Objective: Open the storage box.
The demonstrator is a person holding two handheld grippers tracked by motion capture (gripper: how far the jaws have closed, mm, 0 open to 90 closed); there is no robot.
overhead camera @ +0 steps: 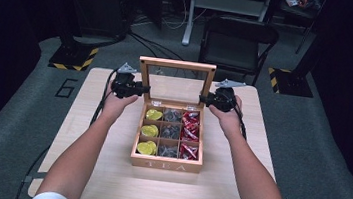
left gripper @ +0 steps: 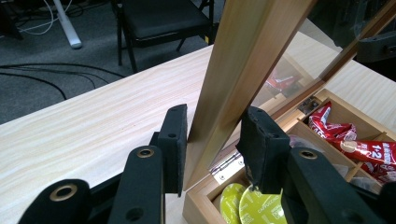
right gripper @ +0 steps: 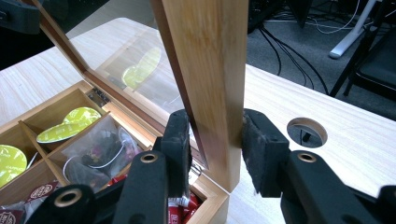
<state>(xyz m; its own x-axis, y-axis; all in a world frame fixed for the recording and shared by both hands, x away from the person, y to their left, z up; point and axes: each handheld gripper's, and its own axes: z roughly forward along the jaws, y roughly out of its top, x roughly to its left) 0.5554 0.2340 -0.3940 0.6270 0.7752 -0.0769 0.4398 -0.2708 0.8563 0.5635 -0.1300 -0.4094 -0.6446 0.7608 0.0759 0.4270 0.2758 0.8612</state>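
- Overhead light is falling on the counter (overhead camera: 106,172), leaving the surrounding room sinking into darkness;
- the high view is looking soft and slightly grainy;
- the lid's glass (right gripper: 140,70) is reflecting yellow pods;
- nearest fingers (left gripper: 173,140) are blurring slightly.

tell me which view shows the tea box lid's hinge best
The left gripper view: a metal hinge sits close and sharp at the foot of the lid. The right gripper view shows another hinge smaller; in the high view the hinges are tiny specks.

Tea box (overhead camera: 165,164) on table (overhead camera: 104,182), lid (overhead camera: 177,64) upright.
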